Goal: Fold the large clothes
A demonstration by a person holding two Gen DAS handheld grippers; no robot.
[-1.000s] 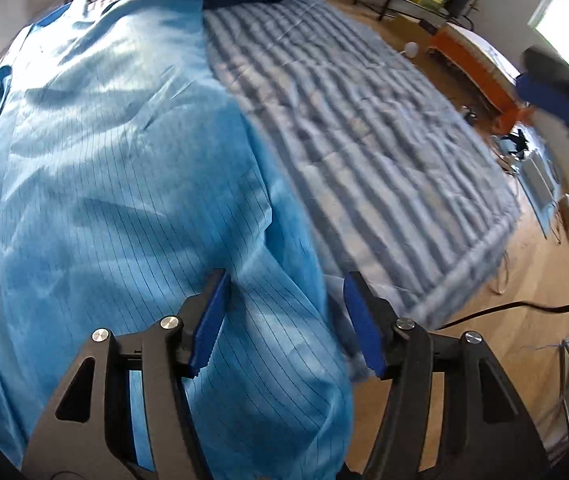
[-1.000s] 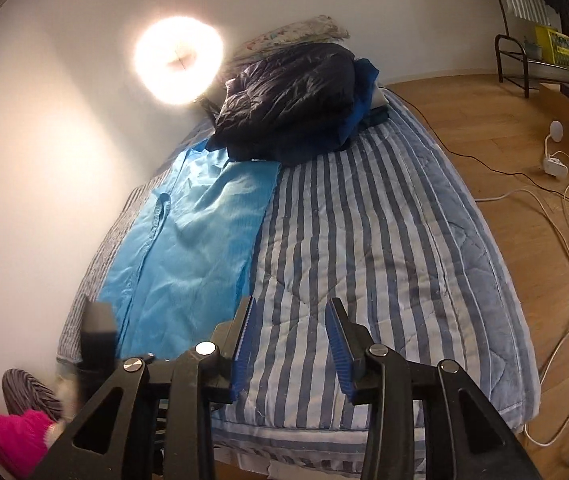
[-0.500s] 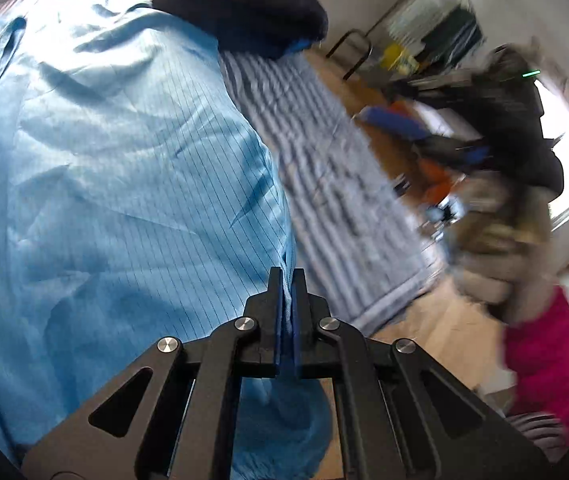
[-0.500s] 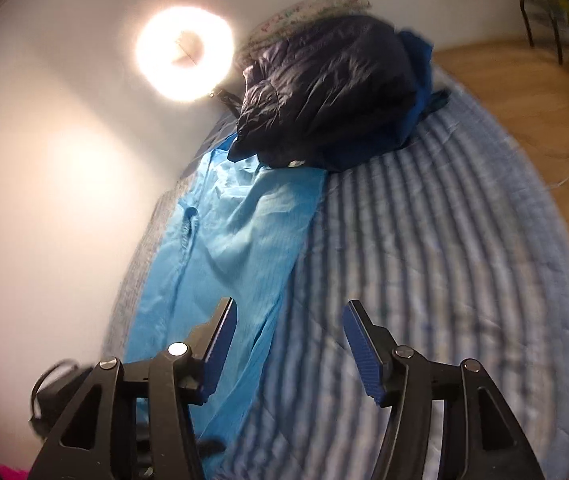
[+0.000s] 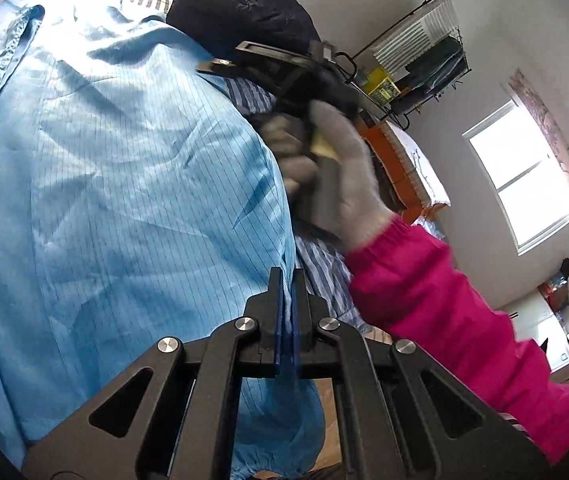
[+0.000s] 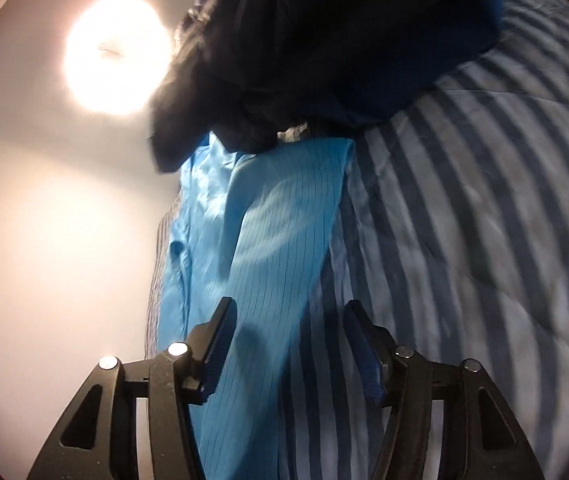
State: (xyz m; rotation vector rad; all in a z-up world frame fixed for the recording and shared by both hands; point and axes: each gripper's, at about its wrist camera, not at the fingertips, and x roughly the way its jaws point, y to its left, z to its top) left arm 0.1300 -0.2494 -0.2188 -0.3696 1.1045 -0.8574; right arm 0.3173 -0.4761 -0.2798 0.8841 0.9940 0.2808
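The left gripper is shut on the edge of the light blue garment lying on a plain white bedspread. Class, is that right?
Not quite. The left gripper is shut on the light blue garment, but the bedspread is blue-and-white striped, not plain white. The right wrist view shows the stripes clearly.

Our left gripper (image 5: 287,280) points downward, its jaws pressed together on a fold of blue garment (image 5: 124,184). Ahead and to its right, our gloved right hand (image 5: 340,176) grips the handle of the other tool, pink sleeve (image 5: 444,312) trailing back. Our right gripper (image 6: 288,332) tilts down, its jaws apart and just now narrowing, nothing pinched.
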